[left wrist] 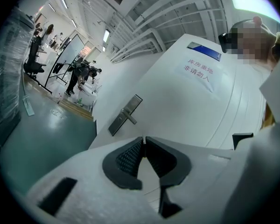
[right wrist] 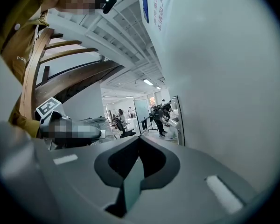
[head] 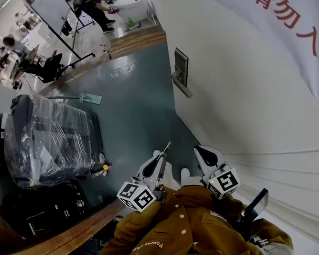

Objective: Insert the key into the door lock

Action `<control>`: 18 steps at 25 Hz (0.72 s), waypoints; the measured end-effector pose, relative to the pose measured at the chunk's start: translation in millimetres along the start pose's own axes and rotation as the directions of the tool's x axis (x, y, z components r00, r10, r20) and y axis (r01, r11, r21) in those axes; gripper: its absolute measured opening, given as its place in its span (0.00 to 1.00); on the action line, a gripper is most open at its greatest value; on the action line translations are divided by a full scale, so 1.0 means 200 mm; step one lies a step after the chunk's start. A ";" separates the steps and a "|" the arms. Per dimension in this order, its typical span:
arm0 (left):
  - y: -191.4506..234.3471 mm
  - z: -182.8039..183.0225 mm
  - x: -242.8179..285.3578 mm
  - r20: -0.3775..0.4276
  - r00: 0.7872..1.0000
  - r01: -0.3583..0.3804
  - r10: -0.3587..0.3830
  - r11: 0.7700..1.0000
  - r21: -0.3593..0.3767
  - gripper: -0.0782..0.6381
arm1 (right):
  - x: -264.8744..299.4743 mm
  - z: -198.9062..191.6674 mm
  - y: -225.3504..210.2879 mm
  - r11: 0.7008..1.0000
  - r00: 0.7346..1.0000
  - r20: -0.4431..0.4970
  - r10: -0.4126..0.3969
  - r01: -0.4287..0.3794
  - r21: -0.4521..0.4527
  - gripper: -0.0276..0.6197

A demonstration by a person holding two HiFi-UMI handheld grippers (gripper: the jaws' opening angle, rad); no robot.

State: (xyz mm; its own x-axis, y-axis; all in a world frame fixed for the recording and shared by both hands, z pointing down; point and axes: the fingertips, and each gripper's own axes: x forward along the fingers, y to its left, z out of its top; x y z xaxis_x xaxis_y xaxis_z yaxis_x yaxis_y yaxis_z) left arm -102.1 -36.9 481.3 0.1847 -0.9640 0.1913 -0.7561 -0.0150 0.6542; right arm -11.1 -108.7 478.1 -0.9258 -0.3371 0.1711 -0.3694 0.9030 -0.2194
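A silver lock plate with a lever handle (head: 181,71) is on the white door (head: 239,89), well ahead of both grippers. My left gripper (head: 161,159) is shut on a thin metal key (head: 166,147) that sticks out past the fingertips toward the lock. In the left gripper view the key (left wrist: 143,138) shows as a sliver at the closed tips (left wrist: 143,142), with the lock plate (left wrist: 125,115) above and to the left. My right gripper (head: 198,149) is beside the left one, close to the door, jaws shut on nothing (right wrist: 138,139). The lock plate (right wrist: 178,121) appears edge-on there.
A plastic-wrapped bundle (head: 45,137) and black cases (head: 48,206) stand at the left on the green floor (head: 133,110). A wooden strip (head: 80,224) crosses near my feet. A banner with red characters (head: 287,15) hangs on the door. People (head: 98,7) stand far off.
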 end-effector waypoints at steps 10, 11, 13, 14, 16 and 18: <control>0.38 0.32 0.29 -0.072 0.994 0.077 -0.081 0.995 -0.064 0.15 | 0.46 0.09 -0.18 0.991 0.991 -0.022 -0.133 0.133 -0.017 0.05; 0.41 0.36 0.32 -0.083 0.992 0.088 -0.093 0.994 -0.067 0.15 | 0.51 0.10 -0.20 0.988 0.988 -0.022 -0.152 0.151 -0.021 0.05; 0.48 0.43 0.37 -0.108 0.987 0.111 -0.118 0.991 -0.070 0.15 | 0.61 0.13 -0.23 0.982 0.983 -0.014 -0.185 0.185 -0.028 0.05; 0.51 0.45 0.39 -0.121 0.984 0.122 -0.129 0.990 -0.068 0.15 | 0.65 0.15 -0.24 0.979 0.980 -0.007 -0.201 0.201 -0.029 0.05; 0.56 0.49 0.42 -0.142 0.979 0.140 -0.149 0.988 -0.065 0.15 | 0.71 0.17 -0.26 0.973 0.973 0.005 -0.230 0.230 -0.031 0.05; 0.61 0.52 0.46 -0.151 0.975 0.152 -0.161 0.986 -0.074 0.15 | 0.78 0.18 -0.26 0.968 0.968 0.011 -0.249 0.249 -0.030 0.05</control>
State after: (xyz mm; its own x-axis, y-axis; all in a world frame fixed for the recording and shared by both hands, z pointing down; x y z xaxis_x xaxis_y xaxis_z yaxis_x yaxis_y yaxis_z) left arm -243.7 -155.4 502.8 0.3968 -0.8978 0.1912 -0.6710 -0.1416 0.7278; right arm -139.3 -218.5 481.4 -0.8056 -0.5543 0.2093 -0.5858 0.7981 -0.1409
